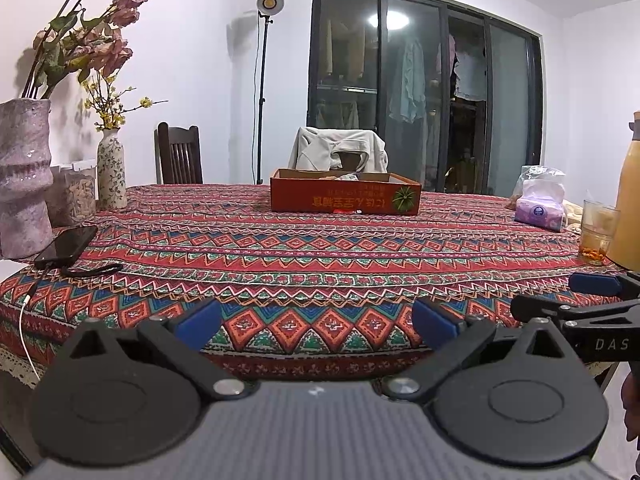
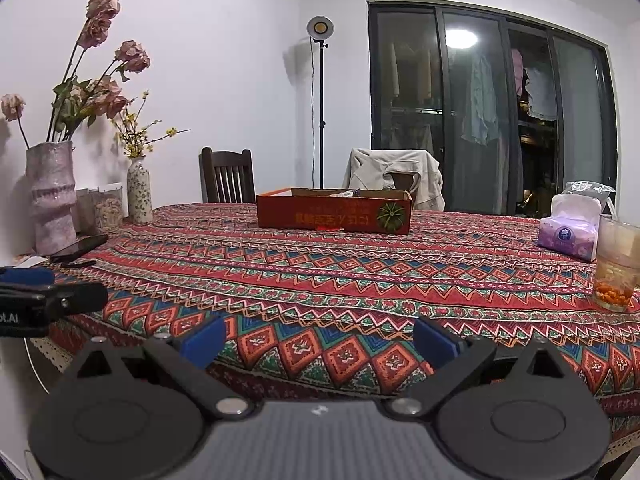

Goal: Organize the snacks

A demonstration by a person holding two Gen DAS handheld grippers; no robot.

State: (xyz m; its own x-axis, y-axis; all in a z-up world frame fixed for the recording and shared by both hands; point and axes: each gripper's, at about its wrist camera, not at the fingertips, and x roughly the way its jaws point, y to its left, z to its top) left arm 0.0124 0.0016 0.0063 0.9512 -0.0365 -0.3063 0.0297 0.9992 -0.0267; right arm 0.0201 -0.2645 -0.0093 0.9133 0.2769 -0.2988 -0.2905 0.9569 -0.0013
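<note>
A shallow orange cardboard box (image 1: 345,196) sits at the far side of the patterned tablecloth (image 1: 300,256), with snack packets showing over its rim. It also shows in the right wrist view (image 2: 334,212). My left gripper (image 1: 318,322) is open and empty, hovering over the table's near edge. My right gripper (image 2: 318,338) is open and empty too, beside it on the right. The right gripper's fingers (image 1: 560,300) show at the right edge of the left wrist view. The left gripper's fingers (image 2: 48,292) show at the left edge of the right wrist view.
Two vases (image 1: 22,176) (image 1: 112,168), a jar and a black phone (image 1: 66,246) with a cable stand at the left. A tissue pack (image 2: 570,232), a glass (image 2: 616,264) and a yellow jug (image 1: 628,200) stand at the right. Two chairs stand behind the table.
</note>
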